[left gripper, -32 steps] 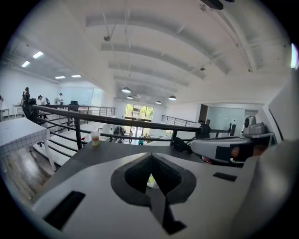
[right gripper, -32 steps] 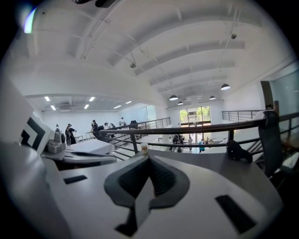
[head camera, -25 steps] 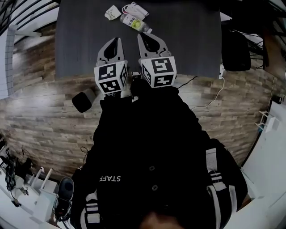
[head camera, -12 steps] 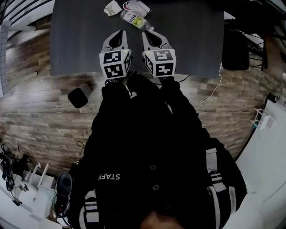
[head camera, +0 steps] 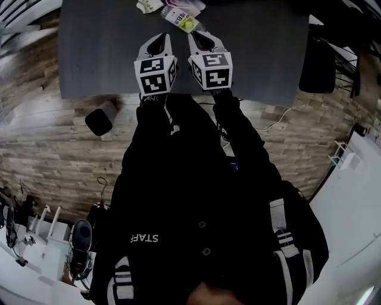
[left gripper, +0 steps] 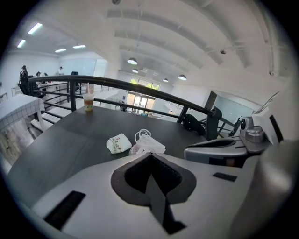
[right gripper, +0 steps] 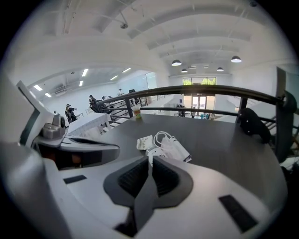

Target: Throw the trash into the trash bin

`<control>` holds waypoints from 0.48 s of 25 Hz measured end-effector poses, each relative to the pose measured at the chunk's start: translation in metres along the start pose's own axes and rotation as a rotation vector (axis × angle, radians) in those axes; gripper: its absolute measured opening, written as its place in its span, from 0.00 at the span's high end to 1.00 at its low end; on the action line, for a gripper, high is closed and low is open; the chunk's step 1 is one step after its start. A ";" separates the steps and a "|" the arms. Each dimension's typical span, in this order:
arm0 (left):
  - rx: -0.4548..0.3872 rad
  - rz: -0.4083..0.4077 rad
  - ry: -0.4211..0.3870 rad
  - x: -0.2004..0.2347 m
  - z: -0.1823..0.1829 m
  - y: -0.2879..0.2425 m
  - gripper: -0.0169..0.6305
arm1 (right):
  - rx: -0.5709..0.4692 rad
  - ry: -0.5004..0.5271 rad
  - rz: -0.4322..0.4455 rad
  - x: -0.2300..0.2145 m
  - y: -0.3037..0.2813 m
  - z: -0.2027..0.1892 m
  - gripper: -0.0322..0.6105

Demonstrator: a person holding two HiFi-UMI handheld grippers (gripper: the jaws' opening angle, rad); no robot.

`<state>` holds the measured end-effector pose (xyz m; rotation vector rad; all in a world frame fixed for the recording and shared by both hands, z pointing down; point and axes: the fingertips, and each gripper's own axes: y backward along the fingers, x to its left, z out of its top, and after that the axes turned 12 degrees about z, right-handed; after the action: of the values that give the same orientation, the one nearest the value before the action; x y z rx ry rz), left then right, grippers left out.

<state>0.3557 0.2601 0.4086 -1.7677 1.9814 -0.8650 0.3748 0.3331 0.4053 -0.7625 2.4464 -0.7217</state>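
- Two claws sit side by side in the upper centre of the head view: left claw (head camera: 161, 38) and right claw (head camera: 200, 36). Both are pressed shut with nothing between them.
- Trash pile (head camera: 178, 13) lies on the dark tabletop (head camera: 256, 53), just beyond both claw tips, at the frame's top edge.
- Crumpled paper (left gripper: 119, 143) sits left of a white face mask (left gripper: 148, 145).

Trash clipped at the top edge
Wrapper (head camera: 147, 6) and mask (head camera: 190, 5) run off the head view's upper edge — the bottle (head camera: 182, 20) beside them carries a label too small to read.
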 end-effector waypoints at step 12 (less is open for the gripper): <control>0.094 0.023 0.013 0.009 -0.023 -0.052 0.97 | 0.156 0.057 0.056 -0.043 -0.050 -0.023 0.71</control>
<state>0.3801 0.2539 0.4607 -1.6879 1.9323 -0.9486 0.4116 0.3319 0.4648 -0.6185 2.4170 -0.9121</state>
